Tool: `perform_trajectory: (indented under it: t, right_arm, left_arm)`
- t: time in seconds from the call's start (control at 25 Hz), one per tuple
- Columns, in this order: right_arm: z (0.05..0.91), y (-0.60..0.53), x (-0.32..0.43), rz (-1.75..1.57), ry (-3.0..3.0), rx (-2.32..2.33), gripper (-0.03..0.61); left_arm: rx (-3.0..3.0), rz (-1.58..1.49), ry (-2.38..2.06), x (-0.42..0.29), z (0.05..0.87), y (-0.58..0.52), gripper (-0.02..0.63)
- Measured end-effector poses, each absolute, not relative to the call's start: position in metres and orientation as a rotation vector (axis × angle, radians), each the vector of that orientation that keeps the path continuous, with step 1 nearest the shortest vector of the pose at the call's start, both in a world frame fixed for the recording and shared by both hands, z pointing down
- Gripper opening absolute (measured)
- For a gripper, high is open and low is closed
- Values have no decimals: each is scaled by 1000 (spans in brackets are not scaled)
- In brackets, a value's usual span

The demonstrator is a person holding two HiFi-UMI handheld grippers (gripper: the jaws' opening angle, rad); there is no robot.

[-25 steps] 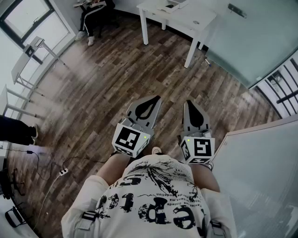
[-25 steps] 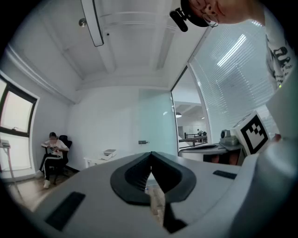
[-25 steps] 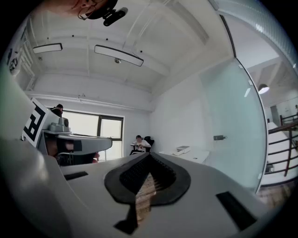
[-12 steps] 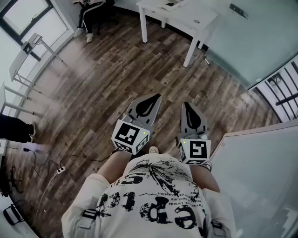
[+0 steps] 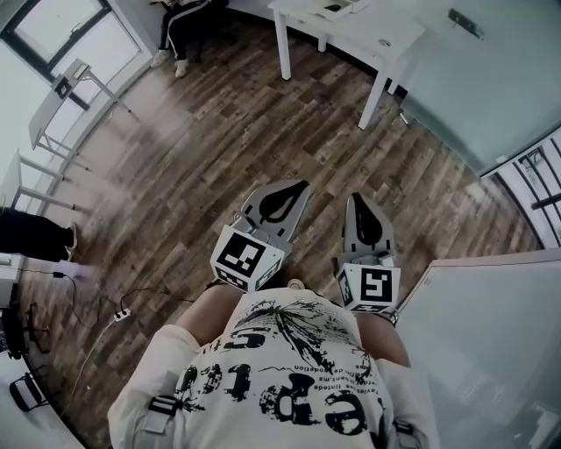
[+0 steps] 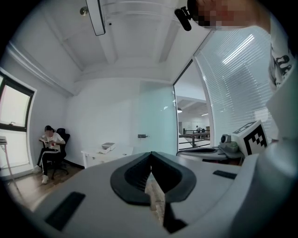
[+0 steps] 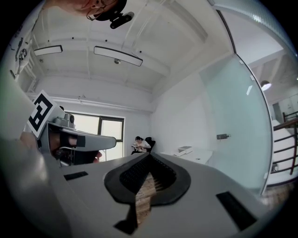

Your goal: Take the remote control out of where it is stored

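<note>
The only box-like thing in sight is a small white box [image 6: 108,147] on the far white table [image 5: 359,35]; it is too small to tell whether it is open or what it holds. No view shows the remote control or the place where it is kept, so where it lies relative to the jaws cannot be told. The left gripper [image 5: 302,185] and the right gripper [image 5: 358,198] are held level side by side in front of the person's printed shirt [image 5: 289,368], over the wooden floor [image 5: 219,131]. Each gripper's own view shows its jaws closed tip to tip with nothing between them; only floor shows through the gap behind the tips. A second white tabletop [image 5: 491,342] lies just beside the right gripper, at its outer side. A seated person [image 5: 184,17] is well apart, near the window.
</note>
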State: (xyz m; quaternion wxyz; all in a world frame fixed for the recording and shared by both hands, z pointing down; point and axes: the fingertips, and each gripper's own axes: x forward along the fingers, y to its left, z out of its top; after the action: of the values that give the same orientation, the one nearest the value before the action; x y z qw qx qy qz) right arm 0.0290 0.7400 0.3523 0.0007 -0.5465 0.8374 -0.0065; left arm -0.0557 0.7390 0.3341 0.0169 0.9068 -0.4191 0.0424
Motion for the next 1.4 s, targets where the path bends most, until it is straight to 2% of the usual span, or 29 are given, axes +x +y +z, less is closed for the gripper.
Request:
perform_trajectory:
  t: [0.4,1.0,1.4]
  right_arm:
    - [360,668,-1,-101,2589,-1787,2]
    - [339,508,-100,-66,2506,-1958,2]
    - [343,444,-141,-163,2527,-1917,2]
  left_arm:
    - [2784,108,-1283,-100,338,663,9]
    - [2806,18,-1152,-209,319,486,9]
    - [2796,-39,-1131,-249,320,434,9]
